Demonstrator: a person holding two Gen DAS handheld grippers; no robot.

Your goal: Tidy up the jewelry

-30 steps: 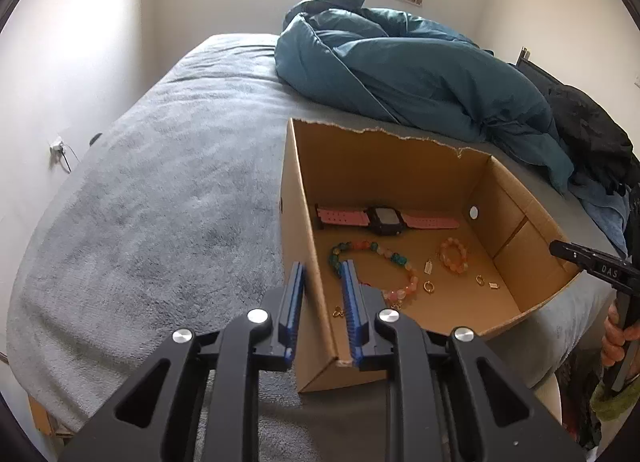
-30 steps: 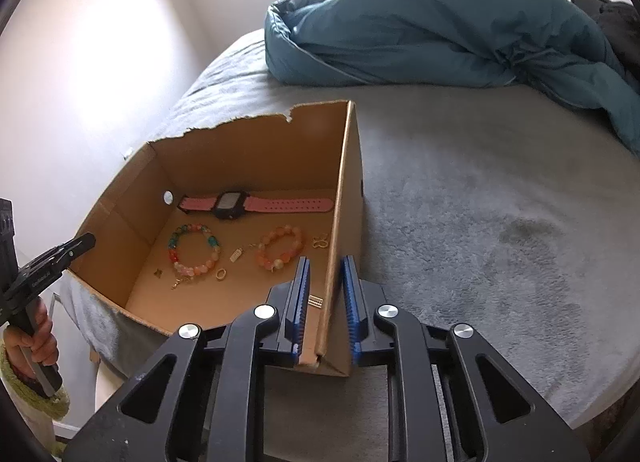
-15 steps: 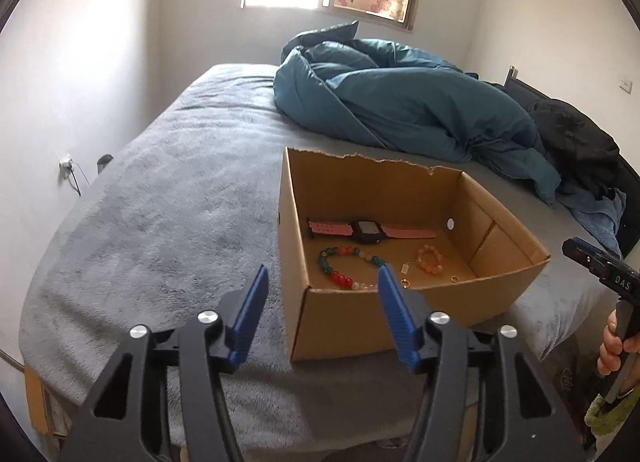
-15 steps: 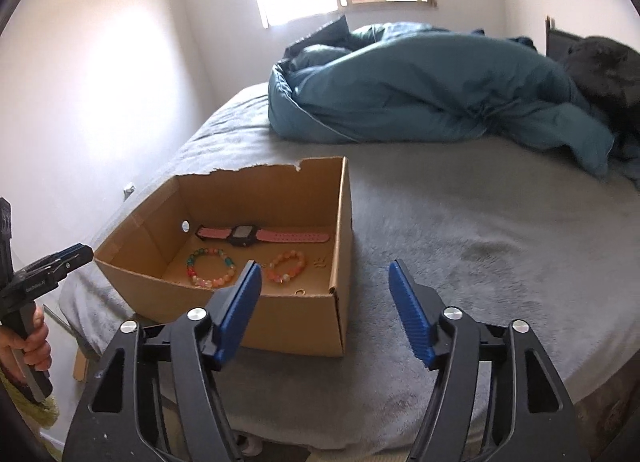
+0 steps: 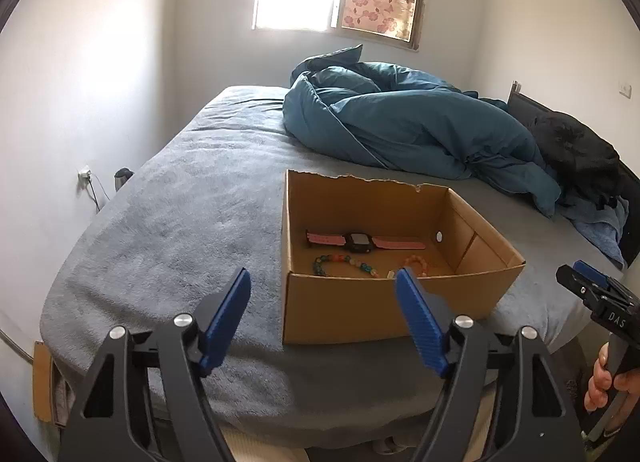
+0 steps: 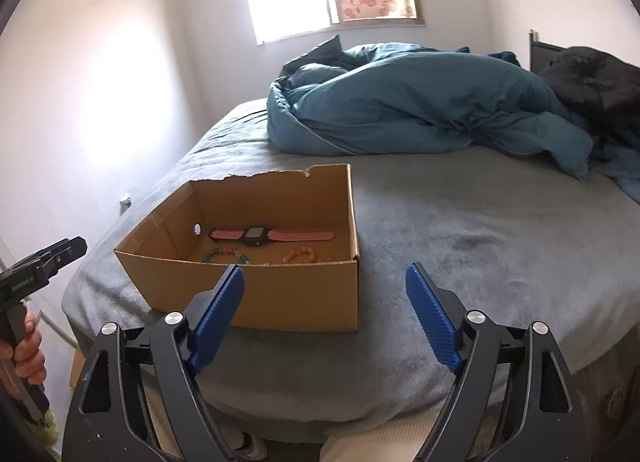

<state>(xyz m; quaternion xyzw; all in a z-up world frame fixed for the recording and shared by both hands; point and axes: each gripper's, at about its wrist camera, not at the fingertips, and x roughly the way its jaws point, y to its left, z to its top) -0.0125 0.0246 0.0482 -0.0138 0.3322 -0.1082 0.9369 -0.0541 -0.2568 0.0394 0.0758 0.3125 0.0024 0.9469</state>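
An open cardboard box (image 5: 380, 310) (image 6: 288, 294) sits on the grey bed near its front edge. Inside lie a pink-strapped watch (image 5: 360, 242) (image 6: 256, 236), a multicoloured bead bracelet (image 5: 344, 262) (image 6: 224, 254) and an orange bead bracelet (image 5: 416, 264) (image 6: 302, 254). My left gripper (image 5: 323, 278) hovers short of the box's near left corner. Its jaws are opening and touch nothing. My right gripper (image 6: 324, 270) hovers short of the near right corner, jaws opening too, with nothing gripped. Small gold pieces on the box floor are mostly hidden by the front wall.
A crumpled teal duvet (image 5: 400, 121) and a black garment (image 5: 576, 149) lie at the back of the bed. The grey blanket (image 5: 180, 221) spreads left of the box. A wall socket (image 5: 84, 173) sits on the left. The bed edge is just below the grippers.
Both grippers were shut on the box's side walls a second ago. They have let go, spread wide, and pulled back and up away from the box.
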